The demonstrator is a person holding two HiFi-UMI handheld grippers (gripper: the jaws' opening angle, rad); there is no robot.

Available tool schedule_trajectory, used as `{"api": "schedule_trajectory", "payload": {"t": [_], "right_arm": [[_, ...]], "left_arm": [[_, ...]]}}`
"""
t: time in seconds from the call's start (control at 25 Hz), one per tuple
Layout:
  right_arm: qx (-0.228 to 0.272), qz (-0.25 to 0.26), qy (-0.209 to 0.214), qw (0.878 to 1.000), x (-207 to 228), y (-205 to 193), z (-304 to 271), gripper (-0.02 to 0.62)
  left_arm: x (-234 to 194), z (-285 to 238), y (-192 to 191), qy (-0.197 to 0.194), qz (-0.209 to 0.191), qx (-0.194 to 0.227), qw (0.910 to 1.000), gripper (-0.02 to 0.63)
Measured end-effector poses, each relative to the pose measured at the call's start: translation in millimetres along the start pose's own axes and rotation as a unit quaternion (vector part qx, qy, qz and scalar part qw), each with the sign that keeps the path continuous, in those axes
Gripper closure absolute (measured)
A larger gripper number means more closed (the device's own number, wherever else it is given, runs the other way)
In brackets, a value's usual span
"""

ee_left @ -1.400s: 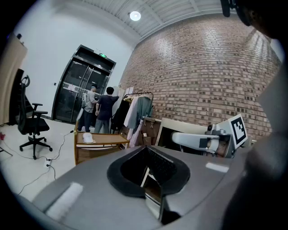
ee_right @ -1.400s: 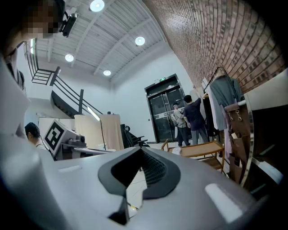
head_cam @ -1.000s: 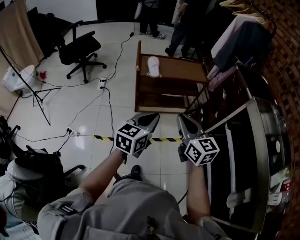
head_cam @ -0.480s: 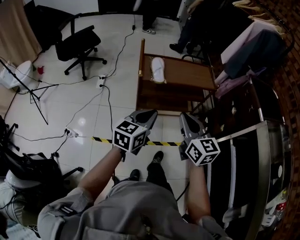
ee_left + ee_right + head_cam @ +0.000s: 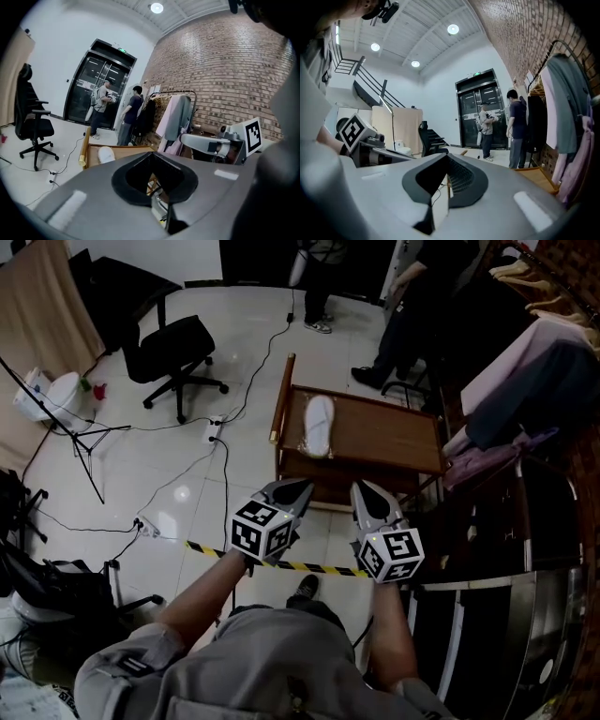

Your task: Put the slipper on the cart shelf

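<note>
Slipper point(image 5: 319, 424): white, lying flat at the left end of the top shelf of the wooden cart point(image 5: 394, 442), touched by neither gripper. Left gripper point(image 5: 295, 488) and right gripper point(image 5: 367, 491): jaws together, nothing between them, both well short of the cart, above the striped floor tape point(image 5: 281, 563). Step judged: approach. Next move calls for closing on the cart and opening one gripper's jaws over the slipper

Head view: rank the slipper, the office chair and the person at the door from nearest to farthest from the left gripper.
1. Slipper, on the cart just ahead of the left gripper.
2. Office chair, farther off to the left.
3. Person at the door, at the far end of the room.
</note>
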State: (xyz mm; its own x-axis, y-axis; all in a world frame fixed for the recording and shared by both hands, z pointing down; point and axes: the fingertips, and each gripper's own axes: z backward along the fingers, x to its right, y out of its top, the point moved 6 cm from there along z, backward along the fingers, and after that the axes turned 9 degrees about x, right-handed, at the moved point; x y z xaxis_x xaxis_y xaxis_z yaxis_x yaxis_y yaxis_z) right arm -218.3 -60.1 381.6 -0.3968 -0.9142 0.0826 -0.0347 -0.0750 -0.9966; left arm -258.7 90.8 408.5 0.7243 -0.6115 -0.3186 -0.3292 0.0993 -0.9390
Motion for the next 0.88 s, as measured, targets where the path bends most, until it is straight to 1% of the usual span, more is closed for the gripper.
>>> {"api": "schedule_trajectory", "payload": {"t": [0.12, 0.2, 0.32, 0.48, 0.6, 0.72, 0.84, 0.88], "right_arm": [[-0.002, -0.005, 0.008, 1.0, 28, -6, -22, 0.595], [-0.008, -0.016, 0.011, 1.0, 42, -14, -39, 0.595], [-0.037, -0.029, 0.007, 0.999, 58, -34, -63, 0.595], [-0.086, -0.042, -0.009, 0.995, 78, -72, -99, 0.595], [-0.127, -0.061, -0.029, 0.99, 89, -107, -124, 0.595], [-0.153, -0.1, -0.055, 0.982, 102, -139, -148, 0.595], [-0.174, -0.152, -0.074, 0.97, 112, -169, -165, 0.54], [-0.18, -0.169, -0.079, 0.966, 116, -176, -170, 0.511]], "left_arm": [[-10, -27, 3, 0.016, 0.004, 0.002, 0.9999, 0.598], [-22, -42, 2, 0.029, 0.004, -0.004, 0.9995, 0.598], [-42, -58, -9, 0.045, 0.007, -0.023, 0.9987, 0.598], [-75, -83, -25, 0.046, 0.01, -0.042, 0.998, 0.598], [-99, -100, -39, 0.037, 0.016, -0.065, 0.9971, 0.598], [-121, -113, -49, 0.026, 0.023, -0.085, 0.9958, 0.598], [-137, -122, -59, 0.02, 0.031, -0.102, 0.9941, 0.598], [-141, -125, -60, 0.02, 0.033, -0.106, 0.9936, 0.598]]}}
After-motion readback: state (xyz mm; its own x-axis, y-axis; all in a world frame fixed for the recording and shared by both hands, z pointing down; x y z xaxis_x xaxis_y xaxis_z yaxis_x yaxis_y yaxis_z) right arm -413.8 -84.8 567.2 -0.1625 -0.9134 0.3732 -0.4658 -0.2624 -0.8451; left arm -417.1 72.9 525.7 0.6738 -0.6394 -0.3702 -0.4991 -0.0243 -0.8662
